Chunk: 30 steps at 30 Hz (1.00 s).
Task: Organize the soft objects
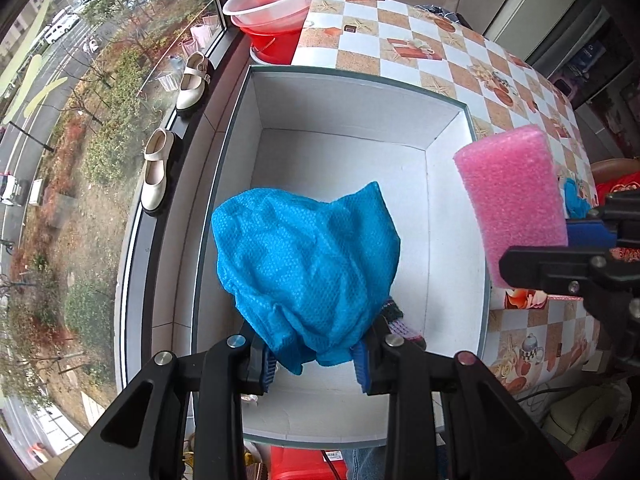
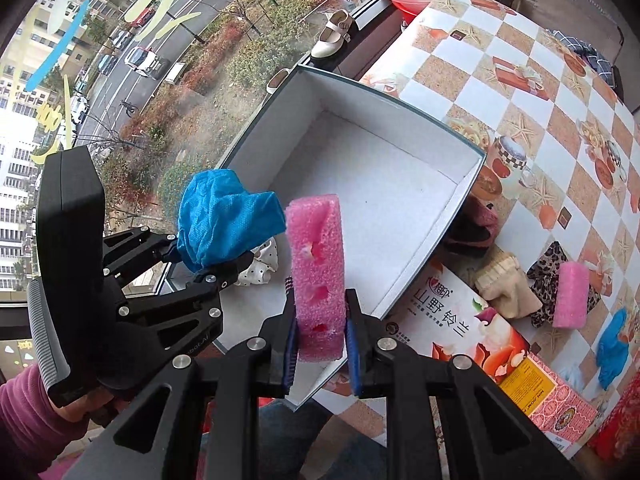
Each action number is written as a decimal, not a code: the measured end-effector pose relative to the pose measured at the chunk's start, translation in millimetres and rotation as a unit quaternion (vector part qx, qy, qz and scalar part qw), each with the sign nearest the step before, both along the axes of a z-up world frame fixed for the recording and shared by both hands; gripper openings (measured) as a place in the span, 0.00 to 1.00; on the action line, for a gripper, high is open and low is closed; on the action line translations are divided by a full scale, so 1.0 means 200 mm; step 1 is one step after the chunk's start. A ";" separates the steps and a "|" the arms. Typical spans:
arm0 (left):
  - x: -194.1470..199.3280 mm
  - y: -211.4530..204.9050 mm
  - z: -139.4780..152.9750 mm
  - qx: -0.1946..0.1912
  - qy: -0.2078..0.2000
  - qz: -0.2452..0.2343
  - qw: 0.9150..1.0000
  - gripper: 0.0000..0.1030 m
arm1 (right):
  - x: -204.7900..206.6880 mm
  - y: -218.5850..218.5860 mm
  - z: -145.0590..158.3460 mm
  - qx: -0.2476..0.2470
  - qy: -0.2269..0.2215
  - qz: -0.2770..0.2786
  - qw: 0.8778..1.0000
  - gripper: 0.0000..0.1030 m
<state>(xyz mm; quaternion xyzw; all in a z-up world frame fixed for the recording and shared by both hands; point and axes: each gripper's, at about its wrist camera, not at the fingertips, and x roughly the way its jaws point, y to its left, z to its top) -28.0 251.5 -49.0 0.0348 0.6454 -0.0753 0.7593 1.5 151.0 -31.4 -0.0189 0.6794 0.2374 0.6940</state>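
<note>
On the far left, outside the window, a pair of cream shoes point(image 1: 156, 172) sits on the ledge, with a stack of red and white basins point(image 1: 276, 0) further along it. Next to the ledge stands the open white-lined box point(image 1: 348, 148), at the edge of the desk point(image 1: 440, 52) with its checked cloth. My left tool point(image 1: 316, 360) hangs above the box, pointing straight down into it, and its blue pads are closed on a crumpled blue cloth point(image 1: 304, 268) that bulges out past the fingers and hides much of the box floor; a small patterned item point(image 1: 396, 316) peeks out from under the cloth, too covered for me to say what it is. In the right wrist view a white dotted fabric piece point(image 2: 260, 260) shows just behind the left tool. To the right of that, my right tool point(image 2: 320, 340) is clamped on the lower end of a pink sponge block point(image 2: 318, 280), which stands upright between the pads over the near corner of the box and clear of its floor. Further right on the desk lie a printed flat carton point(image 2: 460, 320), a beige knitted piece point(image 2: 504, 288), a leopard-print piece point(image 2: 552, 260) with a second pink sponge point(image 2: 572, 292) on it, and another blue cloth point(image 2: 612, 348) near the edge.
</note>
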 end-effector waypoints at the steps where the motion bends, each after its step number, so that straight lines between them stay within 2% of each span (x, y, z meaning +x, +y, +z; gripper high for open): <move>1: 0.01 0.00 -0.01 0.002 0.000 -0.001 1.000 0.32 | 0.02 0.01 -0.01 -0.001 0.003 -0.002 1.000 0.21; 10: 0.07 -0.02 -0.04 0.002 0.014 -0.004 1.000 0.32 | 0.12 0.01 -0.07 0.002 0.018 -0.024 1.000 0.21; 20: 0.07 -0.03 -0.07 0.006 0.024 -0.006 1.000 0.34 | 0.14 0.02 -0.11 -0.006 0.021 -0.025 0.999 0.21; 22: 0.07 -0.04 -0.06 0.011 0.018 -0.002 1.000 0.43 | 0.14 0.02 -0.11 -0.003 0.022 -0.025 0.999 0.21; 24: 0.06 -0.03 -0.05 0.019 0.012 0.002 1.000 0.68 | 0.14 0.02 -0.11 0.003 0.025 -0.026 0.999 0.21; 25: 0.06 -0.03 -0.04 0.023 0.010 0.004 1.000 0.73 | 0.13 0.02 -0.11 0.007 0.029 -0.027 0.999 0.24; 26: 0.06 -0.03 -0.03 0.026 0.005 0.006 1.000 0.76 | 0.13 0.01 -0.12 0.009 0.032 -0.029 0.999 0.46; 27: 0.06 -0.02 -0.03 0.023 0.000 0.010 1.000 0.77 | 0.13 0.01 -0.12 0.002 0.031 -0.033 0.999 0.80; 29: 0.07 -0.01 -0.07 0.017 -0.005 0.020 1.000 0.77 | 0.13 -0.02 -0.11 -0.006 0.029 -0.040 0.999 0.97; 30: 0.07 -0.02 -0.09 0.025 -0.008 0.022 0.999 0.77 | 0.13 -0.04 -0.11 0.005 0.033 -0.048 0.998 0.98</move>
